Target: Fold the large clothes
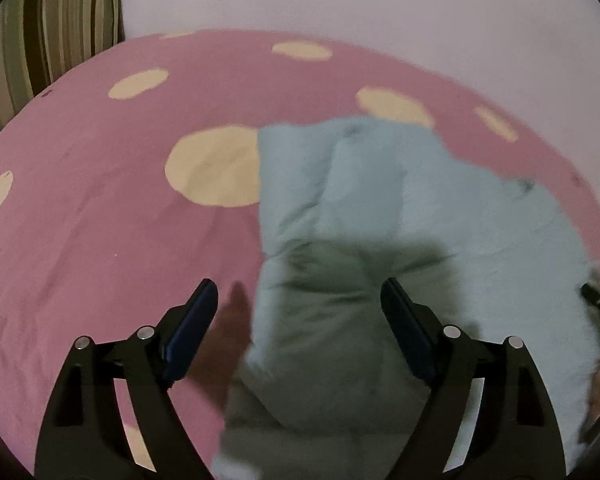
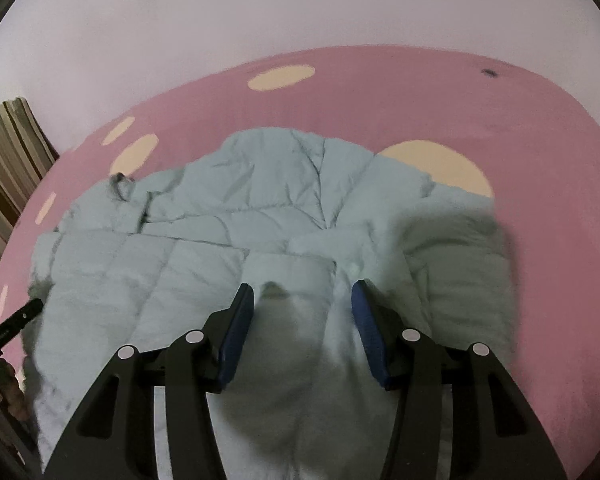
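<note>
Covering the bed, the pink sheet [image 1: 100, 240] leaves wide free room left of the jacket [image 2: 228, 216], which lies crumpled at its middle. Left gripper [image 1: 296, 300] hovers spread over the jacket's left edge; right gripper [image 2: 303, 300] stands half-spread, pinching nothing.

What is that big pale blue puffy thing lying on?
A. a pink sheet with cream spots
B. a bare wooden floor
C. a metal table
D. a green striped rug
A: the pale blue quilted jacket lies spread on a pink sheet with large cream spots.
</note>
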A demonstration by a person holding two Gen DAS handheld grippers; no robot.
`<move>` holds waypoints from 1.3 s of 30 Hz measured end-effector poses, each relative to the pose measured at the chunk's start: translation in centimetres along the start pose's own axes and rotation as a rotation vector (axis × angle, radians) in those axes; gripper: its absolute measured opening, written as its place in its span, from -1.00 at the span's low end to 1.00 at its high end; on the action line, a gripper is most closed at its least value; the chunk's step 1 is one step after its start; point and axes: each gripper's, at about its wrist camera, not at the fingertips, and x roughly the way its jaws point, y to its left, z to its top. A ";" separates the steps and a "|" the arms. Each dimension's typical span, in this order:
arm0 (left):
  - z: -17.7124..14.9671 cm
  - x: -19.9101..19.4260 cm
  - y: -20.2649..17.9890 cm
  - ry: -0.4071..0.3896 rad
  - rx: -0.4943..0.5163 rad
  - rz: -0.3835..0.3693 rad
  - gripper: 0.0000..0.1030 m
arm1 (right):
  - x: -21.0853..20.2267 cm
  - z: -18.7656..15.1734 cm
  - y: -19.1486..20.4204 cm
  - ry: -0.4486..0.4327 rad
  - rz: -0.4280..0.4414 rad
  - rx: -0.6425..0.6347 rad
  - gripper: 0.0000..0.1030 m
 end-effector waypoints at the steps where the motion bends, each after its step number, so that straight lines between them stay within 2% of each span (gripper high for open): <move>1: -0.3 -0.9 -0.3 -0.018 0.006 -0.021 0.62 | -0.9 -0.5 0.1 -0.014 -0.009 -0.007 -0.01; 4: -1.2 -1.6 -2.1 -0.028 0.064 -0.059 0.62 | -2.3 -2.4 0.4 -0.031 -0.024 -0.031 0.03; 7: -2.5 0.3 -3.2 0.029 0.141 -0.003 0.62 | -0.7 -4.1 0.4 0.017 -0.052 -0.058 0.10; 9: -3.1 1.3 -3.2 0.051 0.158 0.004 0.65 | 0.4 -4.9 0.2 0.022 -0.043 -0.062 0.12; 13: -2.5 -0.5 -3.6 0.016 0.145 0.002 0.63 | -1.2 -3.8 1.2 0.000 -0.073 -0.066 0.12; 18: -0.2 -2.1 -5.8 -0.083 0.151 -0.082 0.64 | -1.7 -1.0 3.5 -0.047 -0.003 -0.061 0.12; 21: 1.0 -0.5 -7.1 -0.080 0.154 -0.080 0.63 | 0.0 0.2 4.8 -0.034 0.026 -0.065 0.12; 24: 1.2 1.9 -7.4 -0.042 0.153 -0.046 0.63 | 1.9 0.1 5.9 -0.014 0.010 -0.097 0.13; 27: 0.7 4.2 -7.4 0.002 0.169 -0.016 0.64 | 3.9 -0.7 6.2 0.017 -0.009 -0.124 0.22; 31: -0.1 5.6 -8.0 0.000 0.204 0.017 0.67 | 4.8 -1.2 6.1 0.007 -0.012 -0.136 0.26; 36: 0.5 3.9 -7.4 0.016 0.179 -0.009 0.67 | 2.6 -0.9 5.6 -0.004 0.009 -0.103 0.29; 39: -0.5 0.7 -5.8 0.021 0.156 -0.037 0.67 | -1.0 -1.9 4.5 -0.032 0.022 -0.074 0.42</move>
